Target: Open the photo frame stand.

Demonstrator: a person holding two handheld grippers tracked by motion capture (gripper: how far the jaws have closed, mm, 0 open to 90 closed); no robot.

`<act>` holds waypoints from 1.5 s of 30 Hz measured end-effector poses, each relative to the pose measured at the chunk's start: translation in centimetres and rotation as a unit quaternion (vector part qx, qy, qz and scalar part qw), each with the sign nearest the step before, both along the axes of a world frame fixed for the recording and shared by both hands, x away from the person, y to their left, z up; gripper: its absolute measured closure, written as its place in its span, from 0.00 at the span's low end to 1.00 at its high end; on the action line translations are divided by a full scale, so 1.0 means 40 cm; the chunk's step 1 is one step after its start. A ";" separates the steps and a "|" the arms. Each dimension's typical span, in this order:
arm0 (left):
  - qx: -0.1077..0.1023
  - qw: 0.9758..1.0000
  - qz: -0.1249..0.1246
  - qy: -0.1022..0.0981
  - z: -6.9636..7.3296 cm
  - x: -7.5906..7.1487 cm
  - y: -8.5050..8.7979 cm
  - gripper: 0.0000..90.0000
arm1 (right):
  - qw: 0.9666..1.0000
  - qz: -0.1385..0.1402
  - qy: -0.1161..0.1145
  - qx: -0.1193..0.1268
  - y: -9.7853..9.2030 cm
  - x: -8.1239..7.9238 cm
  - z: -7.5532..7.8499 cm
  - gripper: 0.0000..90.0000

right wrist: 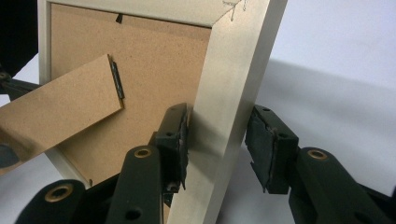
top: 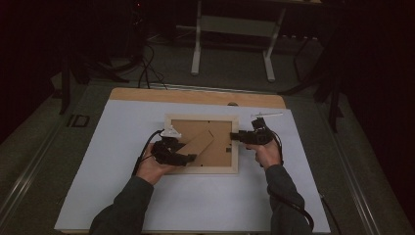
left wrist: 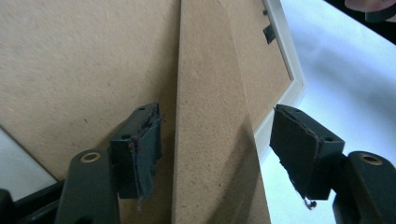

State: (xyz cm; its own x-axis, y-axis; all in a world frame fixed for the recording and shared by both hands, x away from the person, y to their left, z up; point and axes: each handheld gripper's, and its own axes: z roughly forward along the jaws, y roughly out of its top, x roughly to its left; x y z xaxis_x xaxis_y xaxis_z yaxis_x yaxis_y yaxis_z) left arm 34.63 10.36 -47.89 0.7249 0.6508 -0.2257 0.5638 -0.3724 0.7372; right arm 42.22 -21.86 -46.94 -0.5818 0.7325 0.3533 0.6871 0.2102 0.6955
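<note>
While forearms converge, both grippers (top: pixel 193 157) straddle the frame (top: pixel 235 166).

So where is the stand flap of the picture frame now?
In the high view the stand flap lies across the middle of the frame's back, slanting from the left claw up toward the right claw.

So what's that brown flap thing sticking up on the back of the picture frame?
Find the white sheet covering the table; the pale wooden picture frame lies face down on it. A narrow brown cardboard stand slants across its backing board. Unlike the flat backing, it lifts up from a dark hinge.
</note>
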 end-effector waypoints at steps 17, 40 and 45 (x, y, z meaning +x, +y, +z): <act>0.040 0.999 -0.013 0.016 -0.008 -0.001 -0.020 0.59 | 1.000 0.006 -0.016 -0.006 0.000 -0.009 0.008 0.65; 0.049 0.999 -0.005 -0.003 -0.001 0.005 -0.037 0.62 | 0.998 -0.005 -0.058 -0.027 0.000 -0.023 0.033 0.66; 0.047 0.999 -0.007 -0.005 -0.001 0.006 -0.041 0.66 | 0.997 -0.008 -0.073 -0.026 0.000 -0.026 0.039 0.66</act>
State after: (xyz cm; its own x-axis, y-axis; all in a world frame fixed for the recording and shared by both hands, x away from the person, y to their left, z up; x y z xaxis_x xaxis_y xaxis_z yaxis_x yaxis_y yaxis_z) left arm 34.87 8.72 -47.92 0.7362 0.6584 -0.1563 0.5503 -0.4481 0.7045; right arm 41.16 -21.86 -45.37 -0.6125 0.7569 0.2280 0.5832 0.2380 0.7767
